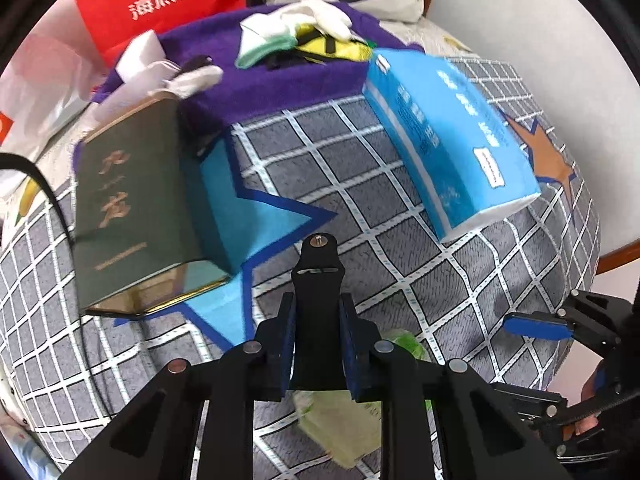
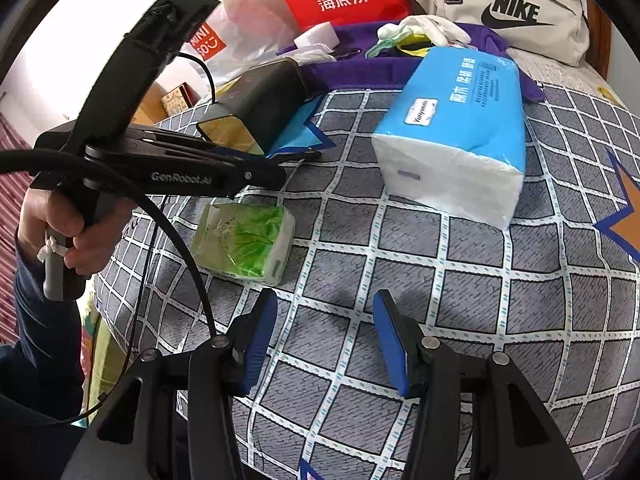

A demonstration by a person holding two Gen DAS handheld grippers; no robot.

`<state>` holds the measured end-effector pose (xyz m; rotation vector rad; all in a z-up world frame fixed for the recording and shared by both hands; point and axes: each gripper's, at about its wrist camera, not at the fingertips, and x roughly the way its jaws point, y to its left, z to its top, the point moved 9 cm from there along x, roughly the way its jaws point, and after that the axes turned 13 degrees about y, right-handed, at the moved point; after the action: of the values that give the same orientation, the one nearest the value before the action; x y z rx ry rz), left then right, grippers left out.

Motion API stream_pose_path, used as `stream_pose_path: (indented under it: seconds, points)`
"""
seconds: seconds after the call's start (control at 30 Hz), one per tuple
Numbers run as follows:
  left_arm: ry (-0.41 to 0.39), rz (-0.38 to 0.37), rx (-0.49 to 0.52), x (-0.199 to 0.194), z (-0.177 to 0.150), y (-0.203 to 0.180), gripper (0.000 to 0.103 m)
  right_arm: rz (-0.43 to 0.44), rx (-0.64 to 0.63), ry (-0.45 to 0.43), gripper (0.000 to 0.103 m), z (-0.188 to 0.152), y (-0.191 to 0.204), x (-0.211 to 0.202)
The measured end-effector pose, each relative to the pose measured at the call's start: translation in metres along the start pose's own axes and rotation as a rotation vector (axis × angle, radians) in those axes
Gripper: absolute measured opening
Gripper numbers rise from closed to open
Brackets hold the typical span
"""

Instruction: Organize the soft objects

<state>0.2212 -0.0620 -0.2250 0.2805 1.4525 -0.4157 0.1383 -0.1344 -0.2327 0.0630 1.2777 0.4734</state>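
Grey checked bedcover, wooden bed frame, white wall

1. Small tissue pack lies on checked bedspread, left and in front of large tissue pack.
2. Tin box left of large tissue pack.
3. Towel behind large tissue pack, gloves on it.

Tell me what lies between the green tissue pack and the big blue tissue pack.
Only bare checked cloth lies between the green tissue pack and the blue tissue pack, shown clearly in the right wrist view.
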Motion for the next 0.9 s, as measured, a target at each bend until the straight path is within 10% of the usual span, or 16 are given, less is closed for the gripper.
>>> stream_pose_path:
  seconds: [0.47, 0.9]
  points:
    - [-0.099, -0.008, -0.042, -0.044, -0.003, 0.032, 0.020, 0.013, -0.022, 0.019, 0.064, 0.023, 0.059, 0.029]
    - [-0.141, -0.054, -0.042, -0.057, -0.012, 0.043, 0.020, -0.167, 0.013, 0.009, 0.079, 0.036, 0.067, 0.057]
